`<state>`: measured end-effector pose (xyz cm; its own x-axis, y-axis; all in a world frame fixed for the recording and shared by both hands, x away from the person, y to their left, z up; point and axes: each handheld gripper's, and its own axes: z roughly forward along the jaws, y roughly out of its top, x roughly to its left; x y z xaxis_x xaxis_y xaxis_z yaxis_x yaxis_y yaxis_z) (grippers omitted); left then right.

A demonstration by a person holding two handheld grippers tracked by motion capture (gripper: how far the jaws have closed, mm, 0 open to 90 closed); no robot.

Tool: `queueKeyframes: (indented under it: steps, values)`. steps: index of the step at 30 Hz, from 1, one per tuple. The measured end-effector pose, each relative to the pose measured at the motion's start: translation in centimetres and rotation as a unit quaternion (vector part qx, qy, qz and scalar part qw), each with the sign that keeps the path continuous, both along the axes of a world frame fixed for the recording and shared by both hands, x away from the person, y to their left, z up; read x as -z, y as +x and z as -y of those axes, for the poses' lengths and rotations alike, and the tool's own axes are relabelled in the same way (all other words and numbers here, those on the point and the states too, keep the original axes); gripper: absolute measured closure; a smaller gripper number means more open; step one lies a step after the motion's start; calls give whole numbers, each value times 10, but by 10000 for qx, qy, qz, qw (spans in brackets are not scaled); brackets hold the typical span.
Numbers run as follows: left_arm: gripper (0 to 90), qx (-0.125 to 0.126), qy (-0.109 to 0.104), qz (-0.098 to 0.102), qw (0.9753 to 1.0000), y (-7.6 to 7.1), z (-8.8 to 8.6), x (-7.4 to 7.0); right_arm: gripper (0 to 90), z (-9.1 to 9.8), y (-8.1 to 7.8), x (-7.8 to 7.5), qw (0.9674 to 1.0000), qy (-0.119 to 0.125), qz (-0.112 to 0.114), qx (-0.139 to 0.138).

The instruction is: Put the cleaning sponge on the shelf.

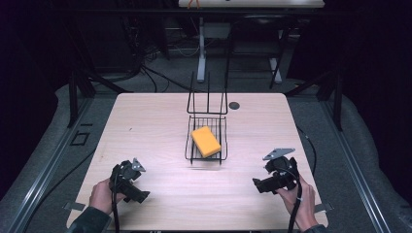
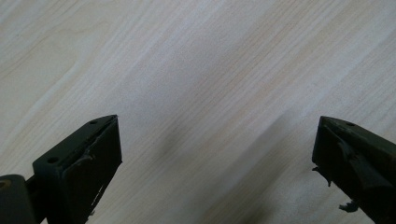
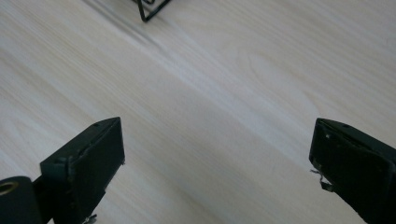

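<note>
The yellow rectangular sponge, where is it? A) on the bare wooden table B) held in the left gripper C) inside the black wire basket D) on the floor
C: the yellow rectangular sponge lies inside the black wire basket, apart from both grippers.

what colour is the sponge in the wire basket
Yellow-orange; the sponge shows best in the high view, lying in the black wire basket.

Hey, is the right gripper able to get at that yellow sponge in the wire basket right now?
Probably yes. The right gripper is open and empty, bare table lies between it and the wire basket, and the yellow sponge sits uncovered in the open-topped basket.
</note>
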<state>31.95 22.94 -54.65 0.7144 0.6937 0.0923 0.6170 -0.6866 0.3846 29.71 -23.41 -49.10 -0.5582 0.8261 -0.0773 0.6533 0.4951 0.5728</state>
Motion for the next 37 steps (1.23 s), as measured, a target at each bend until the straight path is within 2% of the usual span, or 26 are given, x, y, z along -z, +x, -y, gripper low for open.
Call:
queueKeyframes:
  steps: [8,14,18,23,26,29,37]
  values:
    - [13,56,30,-34,10000,0,2,1,0,15,-14,21,9995,-92,-196,245]
    - [13,102,40,-68,9999,2,5,2,0,22,-22,37,9982,-112,-470,356]
    - [13,138,26,-70,9999,2,6,2,1,25,-21,48,9972,-76,-620,422]
    - [13,161,41,-83,9998,2,5,2,3,27,-19,58,9952,-203,-833,464]
    - [13,219,31,-110,9997,2,7,2,7,30,-18,62,9943,-234,-894,529]
    - [12,255,48,-109,9996,3,9,2,8,32,-17,64,9945,-242,-855,555]
    - [12,196,43,-86,9998,4,10,2,8,31,-18,63,9946,-232,-857,537]
